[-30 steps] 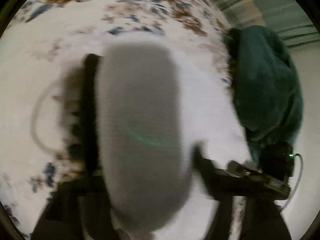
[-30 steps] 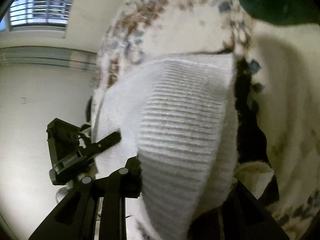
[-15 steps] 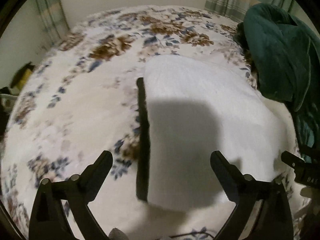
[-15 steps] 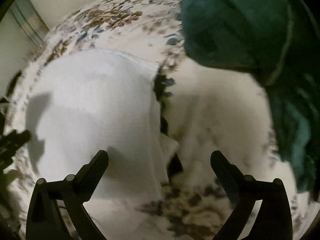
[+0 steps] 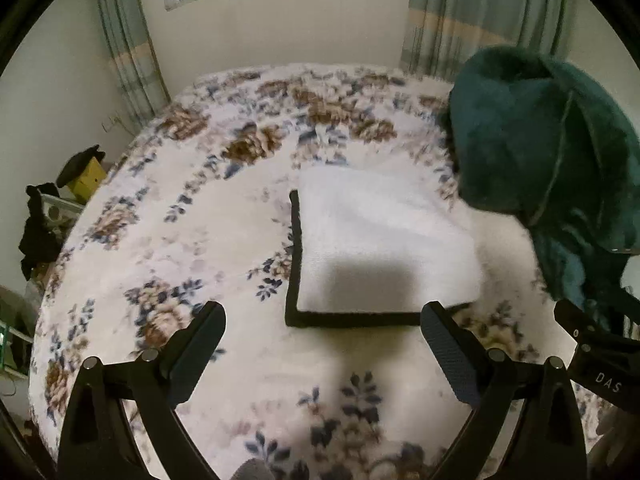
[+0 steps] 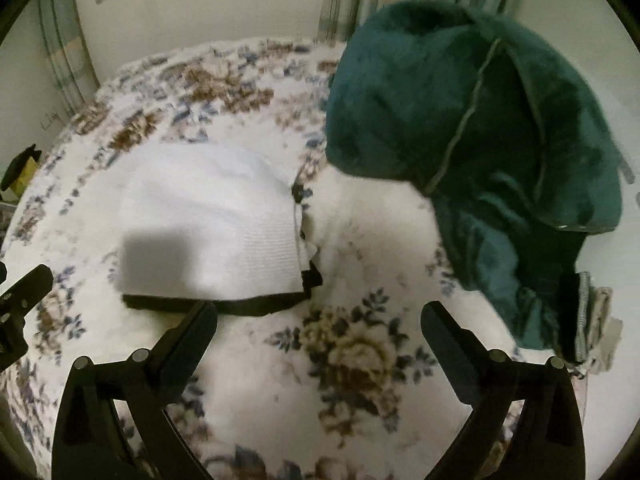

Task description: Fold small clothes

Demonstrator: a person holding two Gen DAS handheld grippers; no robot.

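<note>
A small white knit garment with black trim (image 5: 376,236) lies folded flat on the floral bed cover (image 5: 192,216); it also shows in the right wrist view (image 6: 208,224). My left gripper (image 5: 322,354) is open and empty, held above and in front of the garment's near edge. My right gripper (image 6: 320,350) is open and empty, above the bed cover to the right of the garment's near corner. Part of the right gripper (image 5: 596,356) shows at the right edge of the left wrist view.
A dark green fleece blanket (image 6: 472,128) is heaped on the right side of the bed, close to the garment. Curtains (image 5: 472,20) and a wall stand behind the bed. Clutter with a yellow box (image 5: 90,174) sits beside the bed on the left.
Both grippers let go of the white garment, opened, and pulled back and up. The garment now lies folded flat on the bed.
</note>
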